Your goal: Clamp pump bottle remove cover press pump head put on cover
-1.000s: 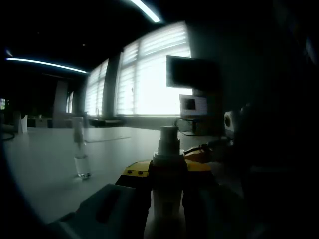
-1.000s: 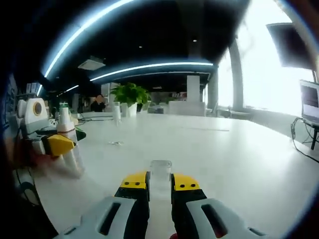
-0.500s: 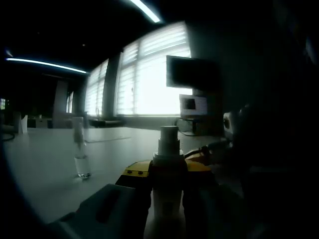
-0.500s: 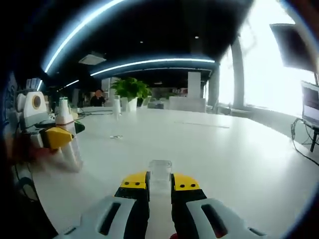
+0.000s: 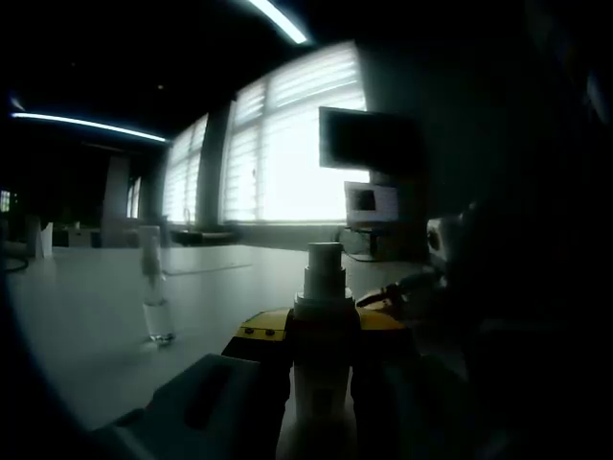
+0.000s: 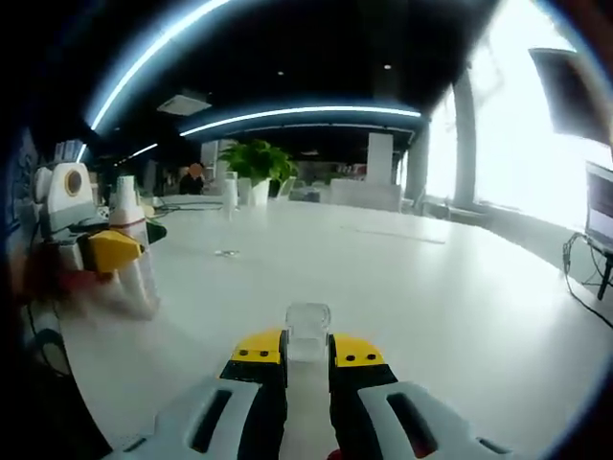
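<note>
My left gripper (image 5: pixel 324 333) is shut on the white pump bottle (image 5: pixel 323 383), which stands upright between the yellow-tipped jaws. Its bare pump head (image 5: pixel 325 270) rises above them. My right gripper (image 6: pixel 307 349) is shut on the clear plastic cover (image 6: pixel 307 328), which sticks out past its yellow tips. In the right gripper view the left gripper (image 6: pixel 103 251) shows at the left edge with the pump bottle (image 6: pixel 130 251) in it, well apart from the cover. The right gripper (image 5: pixel 410 287) shows dimly at the right of the left gripper view.
The white table (image 6: pixel 421 287) stretches wide under both grippers. A slim clear bottle (image 5: pixel 153 287) stands alone on it, also seen as the clear bottle (image 6: pixel 228 216) further back. A potted plant (image 6: pixel 252 165), bright windows (image 5: pixel 287 153) and a monitor (image 5: pixel 369 142) lie beyond.
The right gripper view has shifted slightly, with the cover still in the jaws. The left gripper and the bottle have stayed put.
</note>
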{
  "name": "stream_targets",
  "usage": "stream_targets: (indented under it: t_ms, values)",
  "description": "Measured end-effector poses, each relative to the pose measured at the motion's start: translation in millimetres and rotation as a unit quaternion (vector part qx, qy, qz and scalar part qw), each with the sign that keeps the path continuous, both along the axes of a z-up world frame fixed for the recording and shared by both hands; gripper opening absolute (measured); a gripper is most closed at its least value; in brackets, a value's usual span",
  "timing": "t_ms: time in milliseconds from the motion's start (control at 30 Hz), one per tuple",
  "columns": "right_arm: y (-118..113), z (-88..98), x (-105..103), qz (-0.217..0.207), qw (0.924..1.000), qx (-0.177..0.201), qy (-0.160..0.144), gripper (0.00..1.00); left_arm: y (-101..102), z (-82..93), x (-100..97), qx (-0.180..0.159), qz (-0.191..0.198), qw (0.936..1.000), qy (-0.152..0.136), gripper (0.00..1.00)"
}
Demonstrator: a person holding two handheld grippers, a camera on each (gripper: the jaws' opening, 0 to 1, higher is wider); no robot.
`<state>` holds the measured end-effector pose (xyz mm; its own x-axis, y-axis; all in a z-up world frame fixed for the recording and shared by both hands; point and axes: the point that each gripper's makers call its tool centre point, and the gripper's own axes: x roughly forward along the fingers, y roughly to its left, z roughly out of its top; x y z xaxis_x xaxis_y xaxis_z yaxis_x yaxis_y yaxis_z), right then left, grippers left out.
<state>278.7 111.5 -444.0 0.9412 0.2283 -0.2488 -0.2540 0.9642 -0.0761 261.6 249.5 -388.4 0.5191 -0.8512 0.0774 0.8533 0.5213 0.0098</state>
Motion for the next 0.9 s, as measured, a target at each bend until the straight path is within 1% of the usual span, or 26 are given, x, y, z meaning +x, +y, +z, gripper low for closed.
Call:
stream_targets:
  t_ms: [100, 167, 233, 267, 700, 900]
  values:
    - [-0.5, 0.1, 0.1, 0.001, 1.0000, -0.001, -0.001, 0.12, 0.3, -0.1, 0.4, 0.000, 0.000, 1.0000, 0.000, 0.14]
    - [2.8, -0.9, -0.4, 0.011, 0.9999, -0.002, 0.002, 0.13, 0.4, -0.2, 0.7, 0.000, 0.000, 1.0000, 0.000, 0.14]
    - [5.0, -3.2, 0.0, 0.016, 0.9998, -0.004, 0.007, 0.20, 0.6, -0.3, 1.2, 0.000, 0.000, 1.0000, 0.000, 0.14]
    - [5.6, -3.5, 0.2, 0.017, 0.9998, -0.002, 0.008, 0.21, 0.4, -0.3, 0.9, 0.000, 0.000, 1.0000, -0.001, 0.14]
    - [3.3, -2.5, -0.3, 0.010, 0.9999, 0.007, 0.006, 0.21, -0.6, -0.1, -0.7, 0.000, 0.000, 1.0000, 0.000, 0.14]
    - [5.3, -1.6, -0.3, 0.019, 0.9998, 0.008, 0.003, 0.24, -0.3, -0.2, -0.3, 0.000, 0.000, 1.0000, 0.000, 0.14]
